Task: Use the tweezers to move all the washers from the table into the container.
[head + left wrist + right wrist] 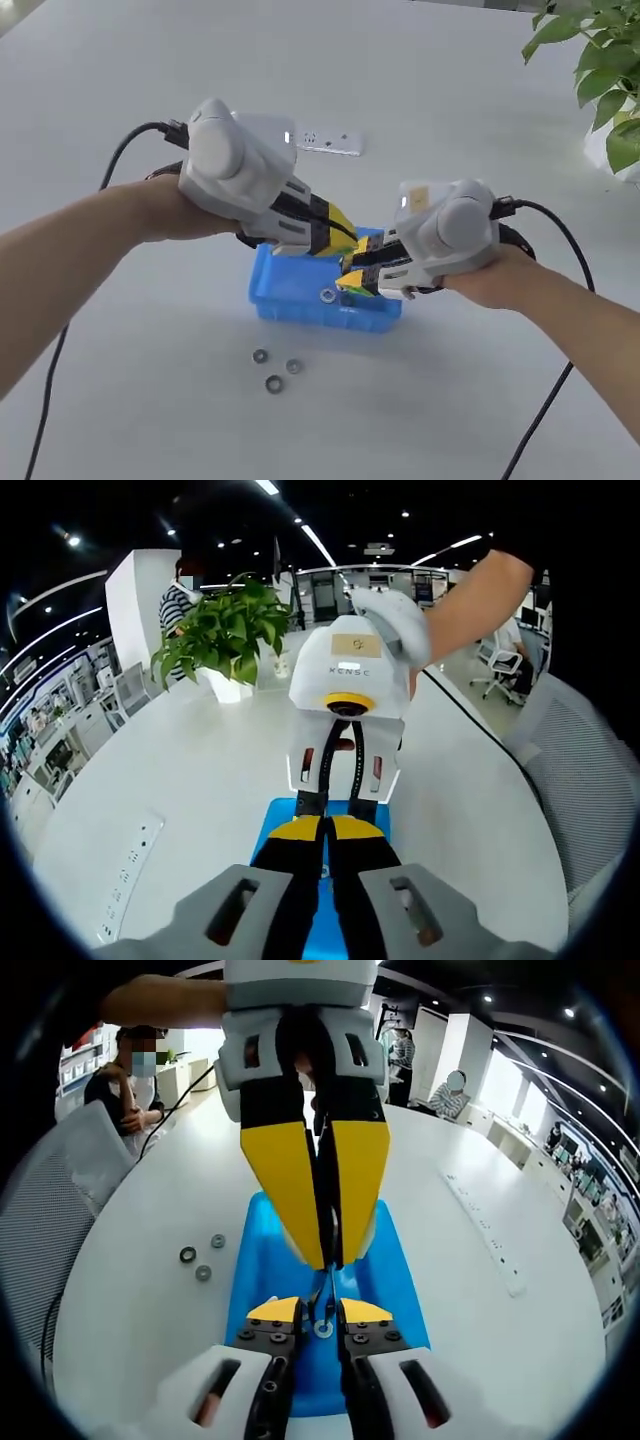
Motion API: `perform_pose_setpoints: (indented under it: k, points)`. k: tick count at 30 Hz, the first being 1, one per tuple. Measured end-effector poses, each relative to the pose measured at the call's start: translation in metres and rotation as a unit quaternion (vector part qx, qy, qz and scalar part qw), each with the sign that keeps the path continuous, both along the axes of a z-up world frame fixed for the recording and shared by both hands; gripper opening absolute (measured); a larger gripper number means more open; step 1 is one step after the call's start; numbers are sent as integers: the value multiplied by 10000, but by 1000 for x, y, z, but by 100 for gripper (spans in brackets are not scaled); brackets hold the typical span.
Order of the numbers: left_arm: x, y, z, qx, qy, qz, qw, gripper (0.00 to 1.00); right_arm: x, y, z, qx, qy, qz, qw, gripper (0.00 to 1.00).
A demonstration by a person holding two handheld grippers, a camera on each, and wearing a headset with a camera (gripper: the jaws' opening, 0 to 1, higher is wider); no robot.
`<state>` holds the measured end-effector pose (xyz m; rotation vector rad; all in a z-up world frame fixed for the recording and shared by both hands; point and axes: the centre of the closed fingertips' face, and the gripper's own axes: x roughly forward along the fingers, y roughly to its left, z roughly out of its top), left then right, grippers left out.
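Note:
The thin metal tweezers (322, 1298) run from my left gripper (345, 238), whose yellow-tipped jaws are shut on them, down between the jaws of my right gripper (321, 1310), which close on their tips. Both grippers meet nose to nose over the blue container (275, 300). One washer (323, 1329) sits at the tweezers' tips, low inside the container; I cannot tell whether it is pinched or lying on the floor. Three washers (273, 384) lie on the white table just in front of the container. In the left gripper view my left gripper (323, 830) faces the right gripper (336, 802).
A white power strip (330, 142) lies on the table beyond the container. A potted plant (600, 80) stands at the far right edge. Black cables (560, 400) trail from both grippers. People sit at desks in the background of the right gripper view.

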<state>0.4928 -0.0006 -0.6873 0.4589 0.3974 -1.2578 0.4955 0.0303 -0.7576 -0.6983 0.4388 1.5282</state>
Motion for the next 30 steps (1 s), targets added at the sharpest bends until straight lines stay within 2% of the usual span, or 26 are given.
perform_pose_setpoints:
  k: [13, 18, 30]
  points:
    - [-5, 0, 19, -26, -25, 83, 10000, 5, -4, -5, 29, 287, 110, -454, 9985, 30]
    - [-11, 1, 29, -41, -19, 69, 10000, 5, -7, -12, 38, 359, 136, -643, 9972, 35]
    - [-29, 9, 50, -69, -38, 162, 9998, 5, -29, -32, 54, 426, 119, -950, 9945, 45]
